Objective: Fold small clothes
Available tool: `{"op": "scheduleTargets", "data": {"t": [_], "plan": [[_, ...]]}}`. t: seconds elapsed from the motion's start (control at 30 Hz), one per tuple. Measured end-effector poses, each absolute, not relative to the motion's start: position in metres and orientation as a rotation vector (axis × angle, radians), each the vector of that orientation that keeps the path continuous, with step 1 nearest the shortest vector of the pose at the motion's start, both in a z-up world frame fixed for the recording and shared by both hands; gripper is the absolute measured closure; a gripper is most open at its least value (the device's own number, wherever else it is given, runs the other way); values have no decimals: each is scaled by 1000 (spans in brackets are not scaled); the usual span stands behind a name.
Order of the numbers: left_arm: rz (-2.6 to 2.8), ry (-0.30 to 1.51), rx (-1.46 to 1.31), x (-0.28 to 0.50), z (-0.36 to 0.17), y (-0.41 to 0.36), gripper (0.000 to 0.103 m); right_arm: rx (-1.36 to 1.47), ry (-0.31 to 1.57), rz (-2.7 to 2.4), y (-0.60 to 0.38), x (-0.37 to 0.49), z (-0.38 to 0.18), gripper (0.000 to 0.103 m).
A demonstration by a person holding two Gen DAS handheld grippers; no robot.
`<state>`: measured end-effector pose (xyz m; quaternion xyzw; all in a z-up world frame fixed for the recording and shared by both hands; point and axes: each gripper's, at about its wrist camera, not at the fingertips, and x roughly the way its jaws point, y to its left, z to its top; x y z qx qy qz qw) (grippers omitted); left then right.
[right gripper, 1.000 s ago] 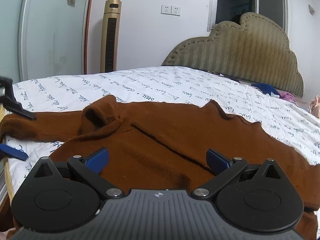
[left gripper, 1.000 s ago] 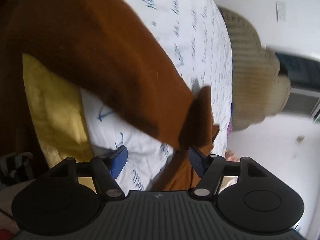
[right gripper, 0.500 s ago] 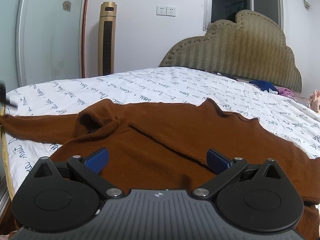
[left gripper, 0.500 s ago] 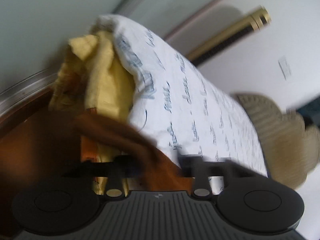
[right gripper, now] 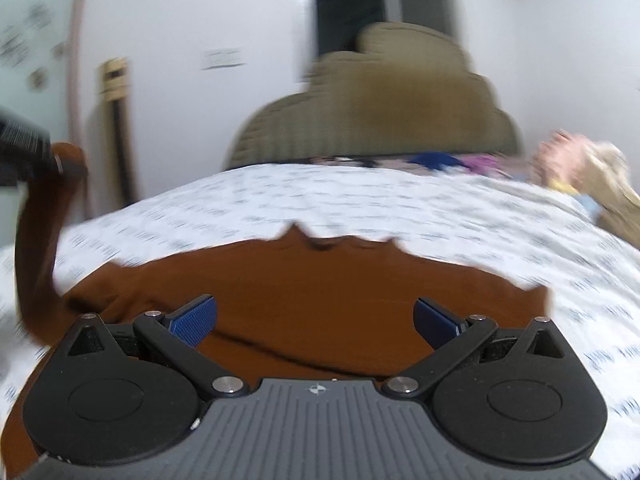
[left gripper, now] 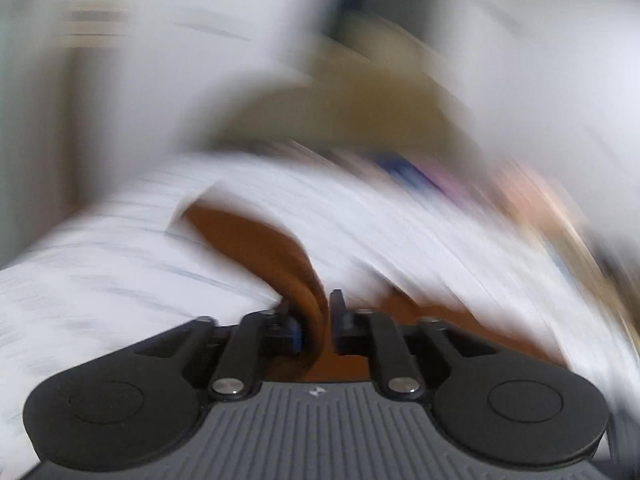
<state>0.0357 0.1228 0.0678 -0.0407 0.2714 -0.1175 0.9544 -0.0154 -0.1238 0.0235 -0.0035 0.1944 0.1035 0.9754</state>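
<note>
The left gripper (left gripper: 315, 320) pinches a sleeve of the rust-brown knit sweater (right gripper: 320, 292), lifting it at the left. The sweater's body lies flat on the white script-printed bedsheet (right gripper: 400, 200). The right gripper (right gripper: 316, 316) hovers over it, jaws spread wide.

Right gripper over a brown sweater on the bed

The right gripper (right gripper: 315, 320), jaws wide apart, hovers above the brown sweater (right gripper: 312, 280); at 9 o'clock the left gripper (right gripper: 28, 152) lifts its sleeve (right gripper: 36, 248) off the printed sheet (right gripper: 400, 200).

Home bedroom: bed (right gripper: 400, 200), padded headboard (right gripper: 380, 100)
</note>
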Motion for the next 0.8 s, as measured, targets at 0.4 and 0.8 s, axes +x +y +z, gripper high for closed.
{"op": "scheduleTargets", "data": {"t": [0.4, 0.8], "plan": [[-458, 483, 398, -50, -6, 48, 18, 431, 496, 274, -210, 4, 10, 0], [-148, 499, 223, -33, -7, 95, 16, 800, 754, 551, -171, 44, -32, 2]]}}
